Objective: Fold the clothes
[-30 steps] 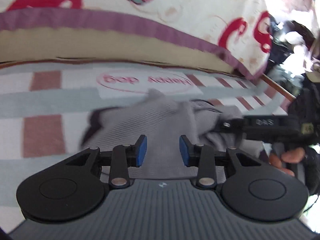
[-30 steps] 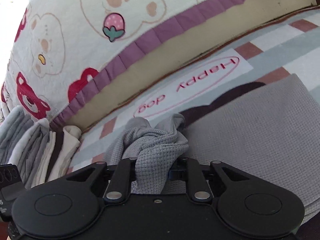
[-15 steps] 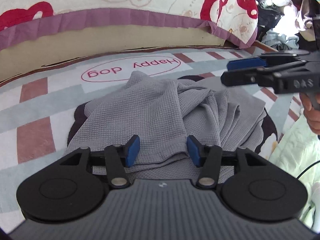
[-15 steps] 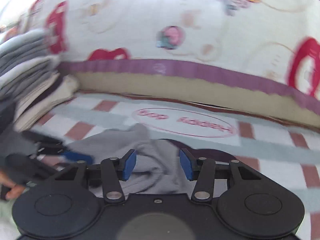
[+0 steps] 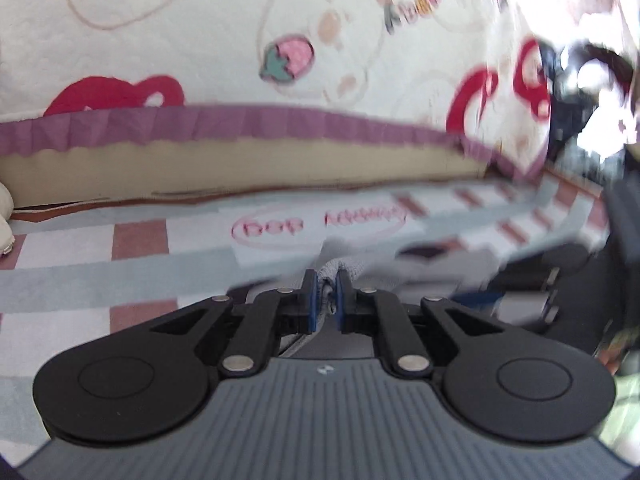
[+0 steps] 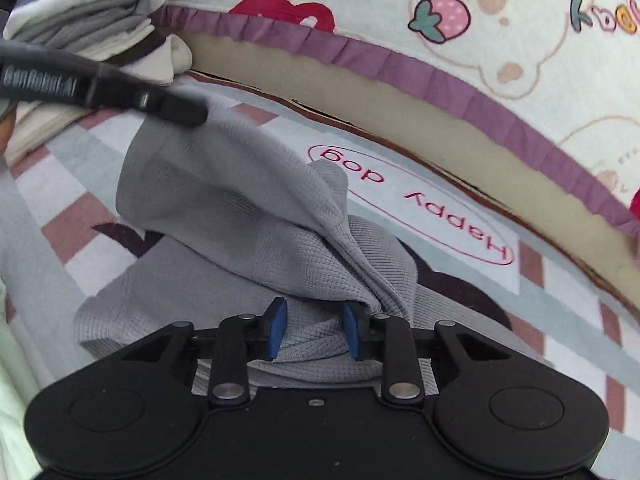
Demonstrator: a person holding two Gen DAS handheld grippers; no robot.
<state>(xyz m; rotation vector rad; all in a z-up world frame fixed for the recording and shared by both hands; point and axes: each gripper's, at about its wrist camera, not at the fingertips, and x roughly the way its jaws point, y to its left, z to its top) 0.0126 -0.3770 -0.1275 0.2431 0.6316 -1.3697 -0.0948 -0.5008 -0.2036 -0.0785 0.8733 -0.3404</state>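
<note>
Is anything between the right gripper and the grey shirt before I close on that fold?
Nothing visible. The right gripper is open, with a fold of the grey shirt already lying between its pads. The left gripper pinches another part.

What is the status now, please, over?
Left gripper shut on grey garment, lifting an edge. Right gripper open over its bunched part. Nothing in the way.

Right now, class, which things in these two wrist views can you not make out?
- Left wrist view: the grey waffle-knit garment is motion-blurred, mostly hidden behind the left gripper.
- Right wrist view: the stack of folded grey and cream clothes is cut by the frame edge; its count is unclear.
</note>
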